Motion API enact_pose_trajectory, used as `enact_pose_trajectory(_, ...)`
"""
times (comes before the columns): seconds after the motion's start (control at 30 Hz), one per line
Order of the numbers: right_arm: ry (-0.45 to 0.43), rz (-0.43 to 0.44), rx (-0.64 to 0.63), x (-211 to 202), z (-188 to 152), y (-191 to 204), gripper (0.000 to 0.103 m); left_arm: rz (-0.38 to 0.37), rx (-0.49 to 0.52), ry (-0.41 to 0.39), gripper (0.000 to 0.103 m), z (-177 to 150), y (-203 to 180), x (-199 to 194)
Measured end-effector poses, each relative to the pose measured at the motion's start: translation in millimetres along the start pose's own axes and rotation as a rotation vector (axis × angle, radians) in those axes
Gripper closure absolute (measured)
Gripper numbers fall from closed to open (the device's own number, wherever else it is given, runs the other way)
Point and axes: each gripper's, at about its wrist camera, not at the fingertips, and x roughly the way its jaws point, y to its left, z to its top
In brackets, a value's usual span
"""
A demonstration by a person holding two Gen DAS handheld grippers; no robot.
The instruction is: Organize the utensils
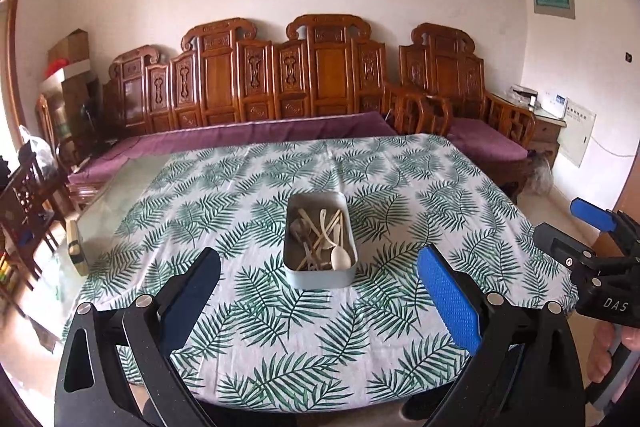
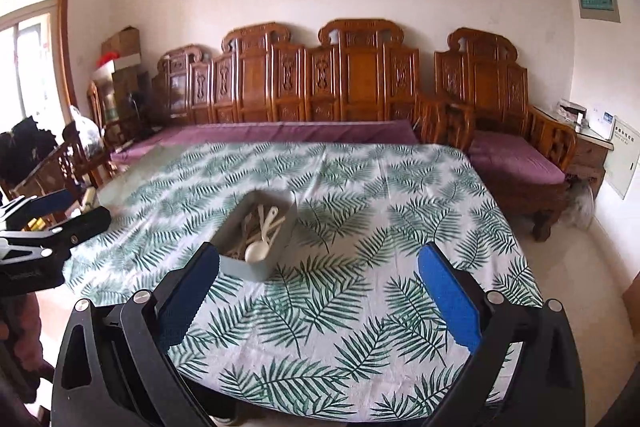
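A grey-blue rounded tin stands in the middle of the leaf-print tablecloth. It holds several pale utensils, among them a white spoon. My left gripper hovers in front of the tin, open and with nothing between its fingers. My right gripper shows at the right edge, off the table's corner. In the right wrist view the tin sits ahead to the left, with the white spoon on top. My right gripper is open and holds nothing. My left gripper appears at the left edge.
A carved wooden bench with purple cushions runs behind the table. Bare glass tabletop shows at the left, with a small yellowish object on its edge. Wooden chairs stand to the left. A hand grips the right gripper's handle.
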Motion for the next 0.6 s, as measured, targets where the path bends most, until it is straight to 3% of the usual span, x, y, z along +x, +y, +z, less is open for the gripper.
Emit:
enact_pose_trajectory(0.33, -0.103, 0.003, 0.010, -47.3, 18.2, 5.5, 0.003, 0.017, -0.010, -0.100, 0.008, 16.1, -8.7, -45.9)
enact_pose_trajectory(0.6, -0.124, -0.016, 0.010, -59.6, 19.9, 5.8, 0.003, 0.023, -0.018, -0.114, 0.008, 17.1, -7.9, -52.9)
